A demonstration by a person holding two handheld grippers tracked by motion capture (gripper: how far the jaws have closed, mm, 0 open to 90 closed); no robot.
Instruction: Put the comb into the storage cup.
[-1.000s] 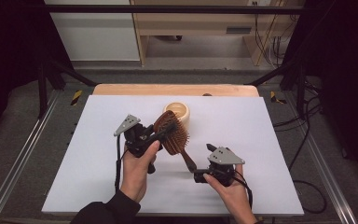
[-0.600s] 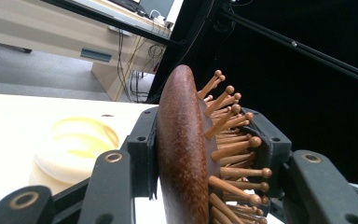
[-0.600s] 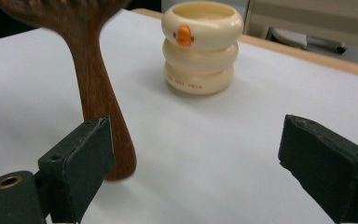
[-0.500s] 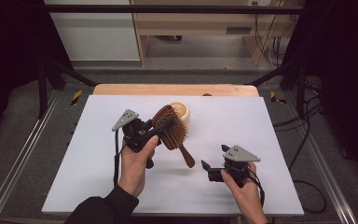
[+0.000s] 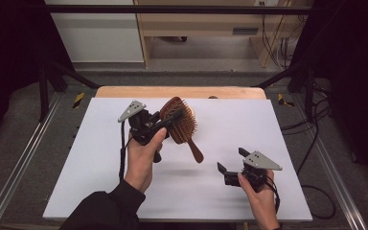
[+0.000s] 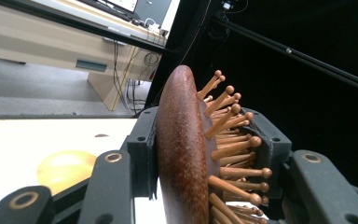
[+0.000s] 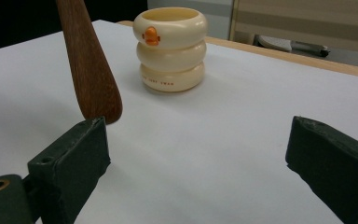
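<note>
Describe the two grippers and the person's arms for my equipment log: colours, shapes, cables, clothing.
Both the left gripper and the right gripper are black, with two blocky jaws and brass-ringed holes. Each carries a grey three-cornered plate on top and trails a black cable. The left arm wears a black sleeve.

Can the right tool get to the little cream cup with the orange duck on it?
Probably yes. The right tool is open and holds nothing, and bare table lies ahead to the cup; the hairbrush handle hangs off to one side.
</note>
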